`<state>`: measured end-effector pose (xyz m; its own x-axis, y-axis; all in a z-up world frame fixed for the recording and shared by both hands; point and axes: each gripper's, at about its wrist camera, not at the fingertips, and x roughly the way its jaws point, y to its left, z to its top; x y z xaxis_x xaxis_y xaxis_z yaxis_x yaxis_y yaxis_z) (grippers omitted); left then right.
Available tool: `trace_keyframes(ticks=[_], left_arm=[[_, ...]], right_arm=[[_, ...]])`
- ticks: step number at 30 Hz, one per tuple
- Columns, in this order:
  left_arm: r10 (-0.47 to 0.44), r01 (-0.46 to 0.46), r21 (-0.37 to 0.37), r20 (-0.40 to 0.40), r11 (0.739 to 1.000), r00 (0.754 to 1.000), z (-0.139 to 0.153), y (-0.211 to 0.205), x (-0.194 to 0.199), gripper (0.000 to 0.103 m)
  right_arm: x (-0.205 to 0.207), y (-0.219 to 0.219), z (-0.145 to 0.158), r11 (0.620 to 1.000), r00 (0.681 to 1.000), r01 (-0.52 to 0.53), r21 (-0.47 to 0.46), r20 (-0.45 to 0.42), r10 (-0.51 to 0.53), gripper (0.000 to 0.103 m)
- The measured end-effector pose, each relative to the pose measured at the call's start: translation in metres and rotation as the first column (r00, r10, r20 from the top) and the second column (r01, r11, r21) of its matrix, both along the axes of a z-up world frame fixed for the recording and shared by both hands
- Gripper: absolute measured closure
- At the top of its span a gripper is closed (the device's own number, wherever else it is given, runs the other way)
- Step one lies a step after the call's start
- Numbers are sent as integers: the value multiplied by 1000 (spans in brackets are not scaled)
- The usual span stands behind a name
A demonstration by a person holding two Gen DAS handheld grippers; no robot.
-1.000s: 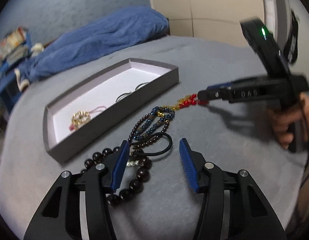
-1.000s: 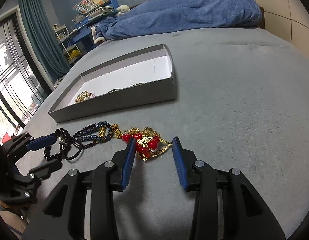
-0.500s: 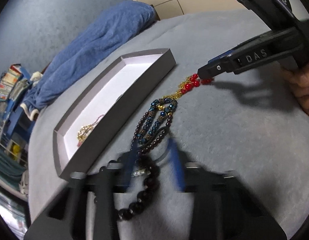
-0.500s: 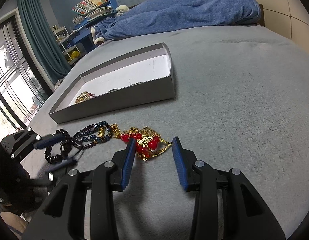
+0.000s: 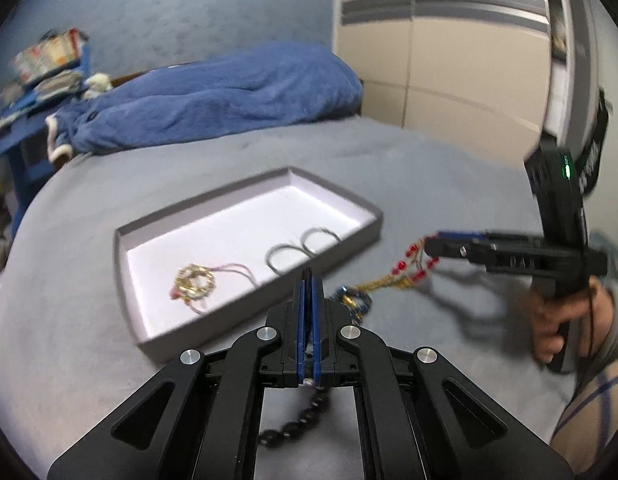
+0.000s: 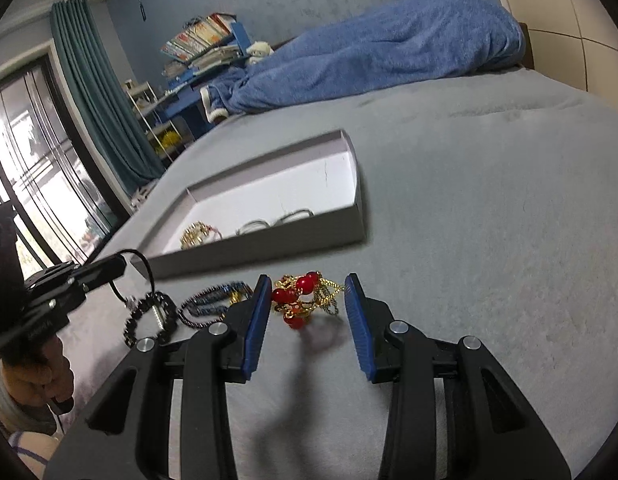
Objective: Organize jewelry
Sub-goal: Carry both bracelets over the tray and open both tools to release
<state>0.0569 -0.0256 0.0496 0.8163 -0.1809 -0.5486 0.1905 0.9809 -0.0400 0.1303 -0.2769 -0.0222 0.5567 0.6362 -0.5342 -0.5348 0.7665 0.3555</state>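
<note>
Two rings, one tray.

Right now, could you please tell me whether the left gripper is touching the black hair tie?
Touching. The right wrist view shows the left gripper with its fingers shut on the black hair tie, whose loop hangs from their tips.
</note>
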Motion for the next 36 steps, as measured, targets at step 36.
trace_keyframes(ticks=[36], left_arm=[[164, -166, -137, -29, 977, 986, 10, 74, 83, 99]], right_arm=[[73, 90, 68, 985, 981, -169, 21, 105, 166, 65]])
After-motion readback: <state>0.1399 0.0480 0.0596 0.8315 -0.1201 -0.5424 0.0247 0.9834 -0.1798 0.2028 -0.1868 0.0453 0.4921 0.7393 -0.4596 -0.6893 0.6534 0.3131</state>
